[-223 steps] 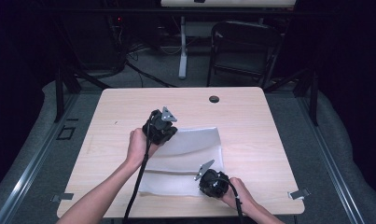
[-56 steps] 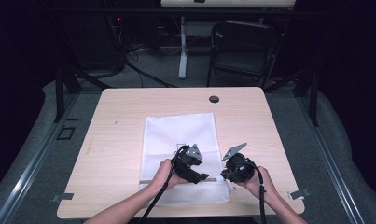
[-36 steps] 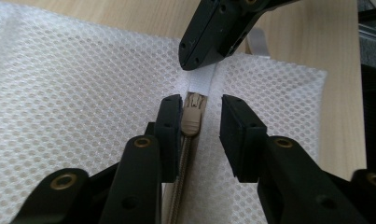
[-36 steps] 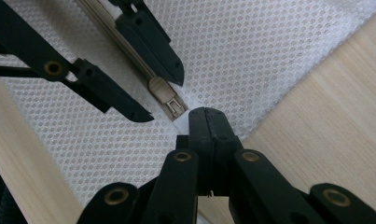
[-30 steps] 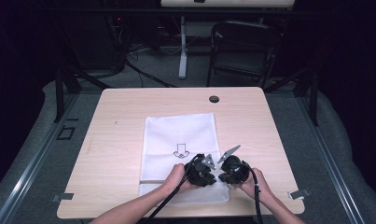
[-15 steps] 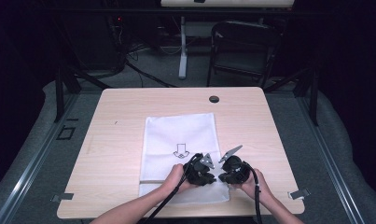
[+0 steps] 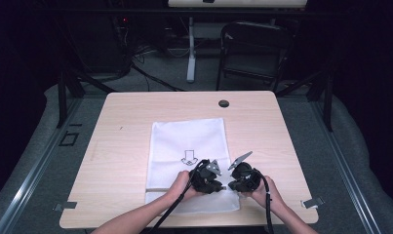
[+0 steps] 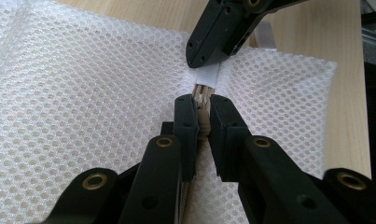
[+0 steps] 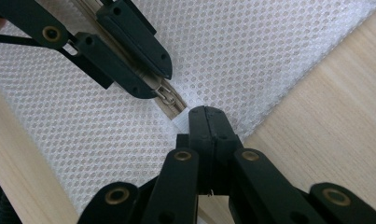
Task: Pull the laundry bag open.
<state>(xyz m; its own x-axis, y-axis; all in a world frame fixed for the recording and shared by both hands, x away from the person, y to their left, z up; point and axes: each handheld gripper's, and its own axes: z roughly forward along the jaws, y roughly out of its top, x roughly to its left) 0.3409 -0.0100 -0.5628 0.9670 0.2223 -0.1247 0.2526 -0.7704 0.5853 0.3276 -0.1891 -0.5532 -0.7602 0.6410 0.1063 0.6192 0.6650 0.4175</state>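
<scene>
I see a wooden table (image 7: 126, 122) with a white mesh bag (image 7: 186, 141) lying flat on it, near my edge. My 2 grippers meet at the bag's zipper (image 9: 169, 100).

The zipper could jam, or the thin mesh could bunch up, if I pull crooked.

My left gripper (image 8: 202, 109) is nearly pressed together, pinching the beige zipper. My right gripper (image 9: 207, 116) is pressed together, pinching the white tab (image 8: 209, 74) at the zipper's end.

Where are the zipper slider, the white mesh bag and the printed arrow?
zipper slider (image 9: 166, 97), right gripper view, its metal body.
white mesh bag (image 7: 184, 134), high view, bare far half.
printed arrow (image 7: 188, 158), high view, its shaft.
</scene>
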